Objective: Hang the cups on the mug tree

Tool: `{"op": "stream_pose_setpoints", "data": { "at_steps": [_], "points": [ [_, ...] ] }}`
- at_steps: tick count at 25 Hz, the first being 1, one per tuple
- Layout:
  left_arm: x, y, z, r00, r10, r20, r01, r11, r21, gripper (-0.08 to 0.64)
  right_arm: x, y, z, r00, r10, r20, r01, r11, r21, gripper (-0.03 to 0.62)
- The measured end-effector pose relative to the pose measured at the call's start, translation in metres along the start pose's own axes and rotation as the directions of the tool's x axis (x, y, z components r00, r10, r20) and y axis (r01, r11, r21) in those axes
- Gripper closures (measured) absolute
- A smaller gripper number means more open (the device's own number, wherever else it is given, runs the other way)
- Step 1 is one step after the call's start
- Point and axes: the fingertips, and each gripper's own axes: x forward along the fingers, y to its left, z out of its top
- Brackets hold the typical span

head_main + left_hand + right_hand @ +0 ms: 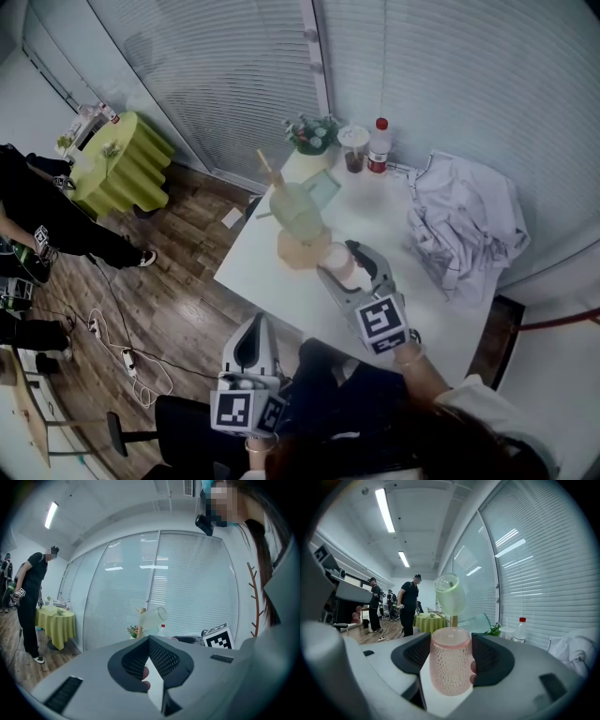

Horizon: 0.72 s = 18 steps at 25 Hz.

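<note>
Office-like room: blind-covered glass partitions [216,84], ceiling strip lights [385,509], white table [264,281], floor cables [129,361].

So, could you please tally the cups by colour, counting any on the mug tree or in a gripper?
Green cup: 1, hung on the mug tree
Pink cup: 1, held in the right gripper
Clear lidded drink cup: 1, at the table's far end
Total: 3
</note>
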Motion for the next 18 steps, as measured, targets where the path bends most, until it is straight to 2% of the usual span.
{"op": "stream_pose_setpoints", "data": {
  "at_steps": [18],
  "points": [
    [-0.004, 0.018, 0.009, 1.000, 0.024, -0.005, -0.024, 1.000, -0.005, 0.559, 0.018, 0.025, 0.025, 0.997, 0.042, 0.064, -0.040, 0.998, -0.045, 0.314]
  ]
}}
